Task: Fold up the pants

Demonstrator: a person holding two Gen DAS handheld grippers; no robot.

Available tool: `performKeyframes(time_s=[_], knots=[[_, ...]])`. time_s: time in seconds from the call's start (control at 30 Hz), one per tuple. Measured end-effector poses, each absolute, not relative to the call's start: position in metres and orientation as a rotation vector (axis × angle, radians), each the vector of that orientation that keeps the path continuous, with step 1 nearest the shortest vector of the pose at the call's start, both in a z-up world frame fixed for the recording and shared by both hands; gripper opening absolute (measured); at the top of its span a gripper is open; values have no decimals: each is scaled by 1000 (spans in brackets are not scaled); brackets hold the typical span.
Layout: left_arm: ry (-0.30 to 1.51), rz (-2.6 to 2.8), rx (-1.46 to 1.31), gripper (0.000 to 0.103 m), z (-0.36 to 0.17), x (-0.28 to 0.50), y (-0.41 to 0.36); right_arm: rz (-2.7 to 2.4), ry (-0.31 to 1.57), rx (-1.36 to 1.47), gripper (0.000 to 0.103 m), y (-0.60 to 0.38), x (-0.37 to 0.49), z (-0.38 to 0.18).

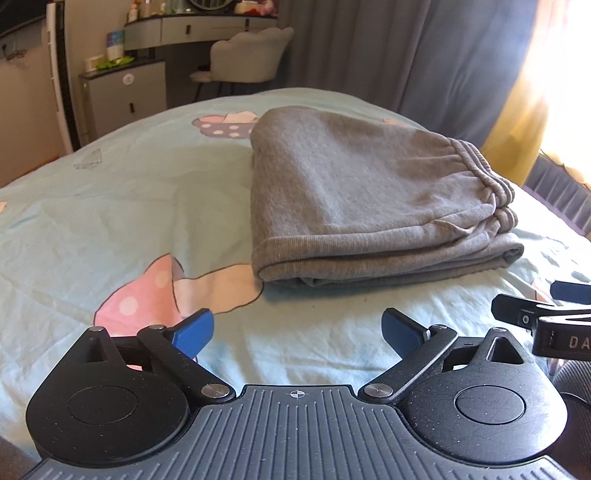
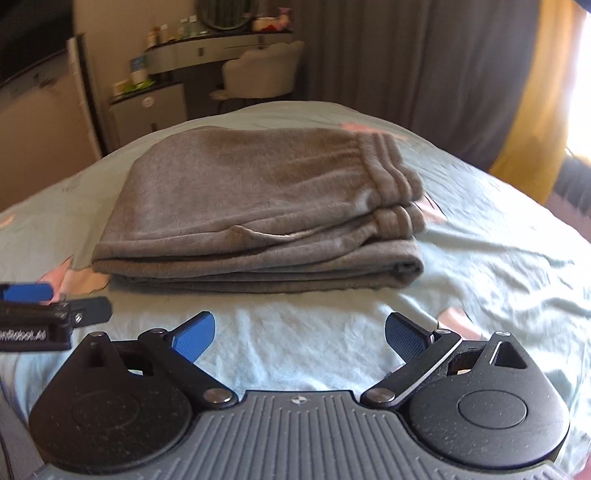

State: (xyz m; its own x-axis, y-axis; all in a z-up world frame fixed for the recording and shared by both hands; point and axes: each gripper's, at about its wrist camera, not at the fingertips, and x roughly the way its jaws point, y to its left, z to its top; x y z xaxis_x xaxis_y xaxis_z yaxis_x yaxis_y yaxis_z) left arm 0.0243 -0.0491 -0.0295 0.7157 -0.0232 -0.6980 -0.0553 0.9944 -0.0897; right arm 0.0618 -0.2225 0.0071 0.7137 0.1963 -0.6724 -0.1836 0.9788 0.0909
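Observation:
Grey sweatpants (image 1: 351, 192) lie folded in a thick stack on the light blue cartoon bedsheet (image 1: 110, 221), with the elastic waistband on the right side of the pile. My left gripper (image 1: 297, 321) hovers open over bare sheet just in front of the stack, nothing between its blue pads. In the right wrist view the same pants (image 2: 258, 206) sit straight ahead. My right gripper (image 2: 300, 321) is also open and empty, short of the stack's near edge. Each gripper shows at the edge of the other's view: the right gripper (image 1: 543, 301) and the left gripper (image 2: 59, 301).
The bed (image 2: 480, 277) fills the foreground. Beyond its far edge stand a pale shell-back chair (image 1: 247, 55), a curved dressing table (image 1: 199, 26) and a small cabinet (image 1: 125, 99). Grey curtains (image 1: 388, 48) hang behind, with a bright window at the right.

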Motion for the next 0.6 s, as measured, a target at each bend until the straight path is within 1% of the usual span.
performKeyframes(time_s=[0.6], knots=[[796,16,-118,100,-34,28,-48,167,728,52,99,-227,60,5]])
